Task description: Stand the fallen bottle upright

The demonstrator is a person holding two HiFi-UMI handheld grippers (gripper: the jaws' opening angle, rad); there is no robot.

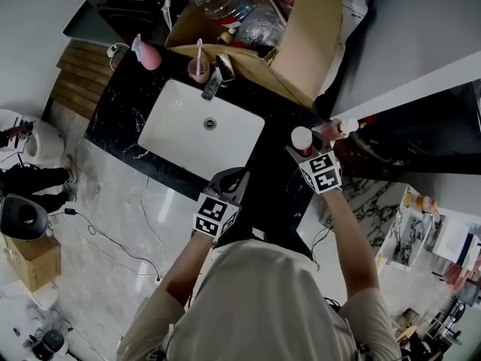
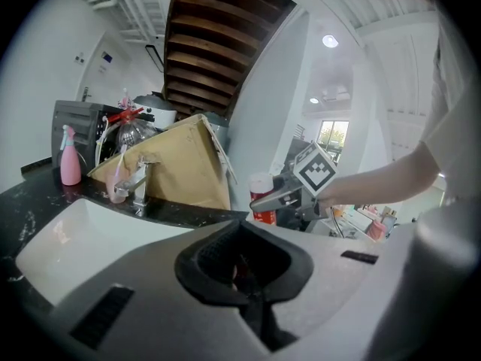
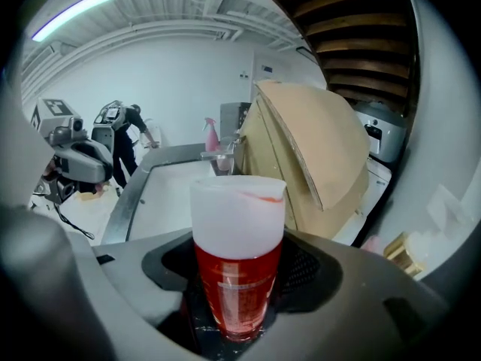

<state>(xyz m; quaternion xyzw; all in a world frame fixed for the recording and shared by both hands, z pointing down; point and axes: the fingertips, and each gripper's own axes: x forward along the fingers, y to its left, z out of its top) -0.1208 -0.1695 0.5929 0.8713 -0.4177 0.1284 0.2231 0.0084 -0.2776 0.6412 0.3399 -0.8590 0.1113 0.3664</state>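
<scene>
A red bottle point(image 1: 302, 138) with a white cap stands upright on the black counter point(image 1: 279, 173), right of the sink. My right gripper point(image 1: 304, 155) is shut on the bottle's lower body. In the right gripper view the bottle point(image 3: 237, 254) fills the middle, red below and white cap on top, between the dark pads point(image 3: 304, 277). The left gripper view shows the same bottle point(image 2: 261, 200) held by the right gripper point(image 2: 289, 195). My left gripper point(image 1: 229, 180) hangs over the counter's front edge beside the sink, its jaws point(image 2: 244, 273) shut with nothing between them.
A white sink point(image 1: 180, 130) with a chrome tap point(image 1: 213, 86) is set in the counter. Behind it stand a pink cup point(image 1: 198, 68), a pink spray bottle point(image 1: 147, 53) and an open cardboard box point(image 1: 304, 36) of plastic bottles. Another capped bottle point(image 1: 344, 127) stands right of the held one.
</scene>
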